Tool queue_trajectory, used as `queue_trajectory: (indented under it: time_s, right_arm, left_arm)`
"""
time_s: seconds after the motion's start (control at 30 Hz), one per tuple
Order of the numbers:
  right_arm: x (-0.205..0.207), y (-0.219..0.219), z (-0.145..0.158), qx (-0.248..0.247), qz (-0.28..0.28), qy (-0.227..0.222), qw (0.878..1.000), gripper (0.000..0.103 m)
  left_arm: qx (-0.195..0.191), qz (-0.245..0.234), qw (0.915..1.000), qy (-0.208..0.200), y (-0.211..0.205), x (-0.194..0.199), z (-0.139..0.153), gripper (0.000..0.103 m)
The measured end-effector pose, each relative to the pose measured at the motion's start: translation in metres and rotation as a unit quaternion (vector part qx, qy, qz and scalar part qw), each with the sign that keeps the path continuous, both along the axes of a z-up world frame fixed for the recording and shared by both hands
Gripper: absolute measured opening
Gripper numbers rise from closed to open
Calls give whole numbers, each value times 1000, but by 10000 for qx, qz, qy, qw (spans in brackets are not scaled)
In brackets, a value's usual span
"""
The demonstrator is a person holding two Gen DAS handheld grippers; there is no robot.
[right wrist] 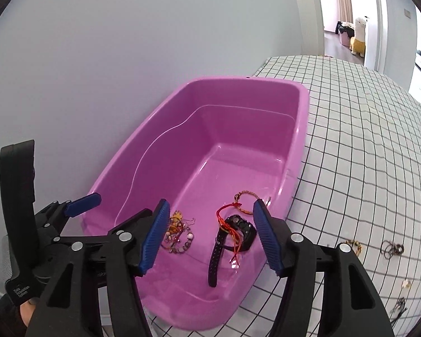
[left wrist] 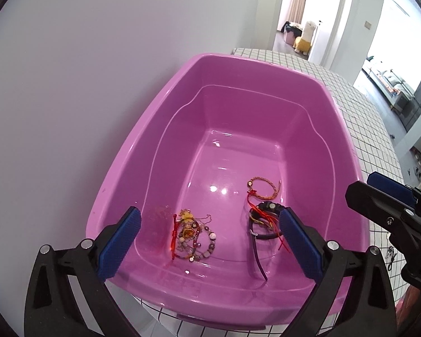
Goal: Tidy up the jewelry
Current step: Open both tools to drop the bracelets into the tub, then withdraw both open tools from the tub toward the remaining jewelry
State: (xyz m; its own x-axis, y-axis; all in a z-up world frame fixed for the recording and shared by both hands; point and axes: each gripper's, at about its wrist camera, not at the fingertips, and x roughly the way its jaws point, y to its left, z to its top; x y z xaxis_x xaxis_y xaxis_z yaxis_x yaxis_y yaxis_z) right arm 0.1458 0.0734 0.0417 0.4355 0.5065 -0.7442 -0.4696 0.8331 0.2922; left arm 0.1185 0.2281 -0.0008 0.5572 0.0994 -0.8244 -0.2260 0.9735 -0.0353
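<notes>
A pink plastic tub (left wrist: 143, 129) (right wrist: 301, 140) stands on the checked cloth against the wall. On its floor lie a tangle of beaded and gold bracelets (left wrist: 193, 234) (right wrist: 179, 233), a black watch (left wrist: 266, 207) (right wrist: 238, 224) with red cord across it, and a gold braided bracelet (left wrist: 263, 188) (right wrist: 248, 202). My left gripper (left wrist: 210, 219) hovers over the tub's near end, open wide, with nothing between its pads. My right gripper (right wrist: 212, 206) is also open above the watch and touches nothing. Its fingers (left wrist: 387, 185) show at the right edge of the left wrist view.
On the checked cloth (right wrist: 365, 154) right of the tub lie loose pieces: a gold chain (right wrist: 353, 245), a dark ring-shaped piece (right wrist: 391, 248), a small pale charm (right wrist: 405, 283) and a dark chain (right wrist: 400, 306). A white wall runs along the left, and a doorway opens far behind.
</notes>
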Motion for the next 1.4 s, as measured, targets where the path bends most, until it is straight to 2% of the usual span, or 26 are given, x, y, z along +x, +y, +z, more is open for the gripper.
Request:
queue_trajectory:
  time_s: [0.33, 0.57, 0.8, 0.93, 1.07, 1.4]
  right_arm:
    - [-29, -28, 10, 34, -405, -129, 9991, 62]
    - [-50, -46, 4, 185, -716, -97, 9972, 64]
    - [-75, -74, 4, 409, -1231, -149, 9914, 65]
    - [-92, -101, 3, 398, -1608, -172, 9860, 65]
    - [-111, -131, -1, 309, -2012, -228, 9788, 65]
    - [-163, -233, -16, 148, -3133, -187, 9494, 65]
  left_arm:
    - [-8, -380, 9992, -133, -14, -21, 11, 97]
    - [69, -646, 9975, -266, -20, -41, 16, 97]
    - [155, -1091, 9927, -497, -42, -56, 22, 97]
    - [47, -1314, 9897, -575, -62, -56, 23, 97]
    - [-36, -1674, 9832, -727, -91, -61, 26, 97]
    - [-161, -2619, 9607, -902, -185, -68, 23, 97]
